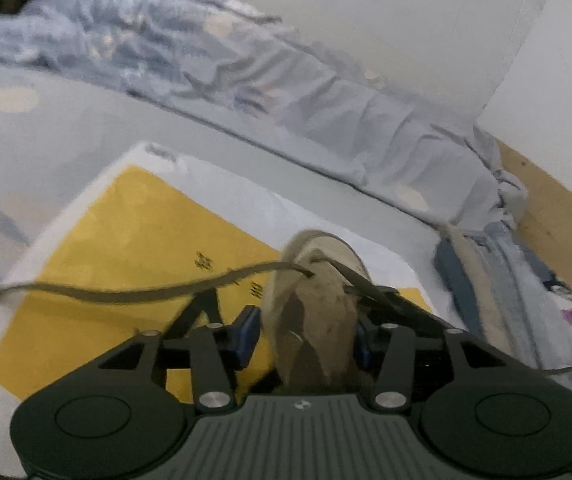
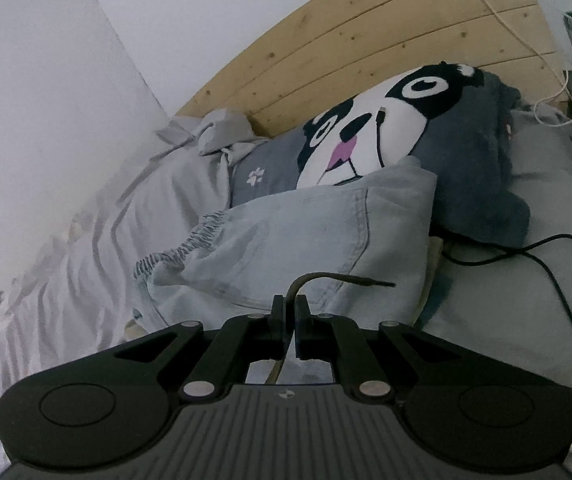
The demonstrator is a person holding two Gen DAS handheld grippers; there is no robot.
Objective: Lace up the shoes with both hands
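Observation:
In the left wrist view a worn beige shoe (image 1: 325, 308) lies on a yellow-and-white sheet (image 1: 126, 232). It sits between the blue-padded fingers (image 1: 248, 332) of my left gripper (image 1: 309, 320). The jaws stand apart around the shoe's upper; I see no firm press on it. A flat khaki lace (image 1: 126, 294) leaves an eyelet near the toe and trails off to the left. A second strand (image 1: 349, 276) crosses to the right. In the right wrist view my right gripper (image 2: 290, 308) is shut on a lace end (image 2: 325, 278), whose stiff tip curls out to the right.
All of this is on a bed. A crumpled grey quilt (image 1: 206, 52) lies along the white wall. Ahead of the right gripper are pale denim fabric (image 2: 305, 232), a dog-face pillow (image 2: 385, 128), a wooden headboard (image 2: 365, 32) and a black cable (image 2: 545, 264).

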